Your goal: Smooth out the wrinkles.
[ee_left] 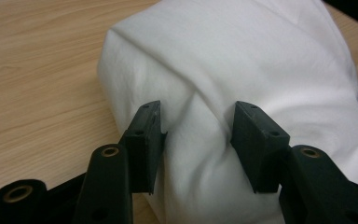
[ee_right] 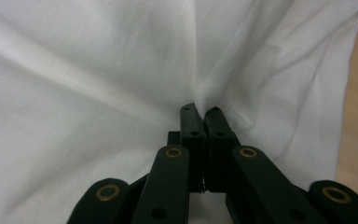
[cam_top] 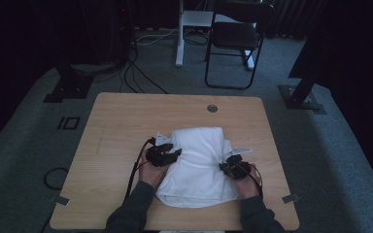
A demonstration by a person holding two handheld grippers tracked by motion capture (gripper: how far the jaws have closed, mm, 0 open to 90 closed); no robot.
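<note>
The right claw [ee_right: 200, 111], matte black plastic, is pinched together on a wrinkle of the soft white folded cloth [cam_top: 196, 165]. The left claw [ee_left: 196, 126] clamps its rounded, puffy edge. The cloth lies on the smooth pale wooden worktop [cam_top: 121, 121].

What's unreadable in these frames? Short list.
- Near end of the white pillow: cut off by the bottom edge in the left gripper view.
- Cloth pinched by the right gripper: shut pads hide it in the right gripper view.
- Left gripper grip on the pillow: too small and dim in the high view.
- Round fitting in the table: too small to identify.
</note>
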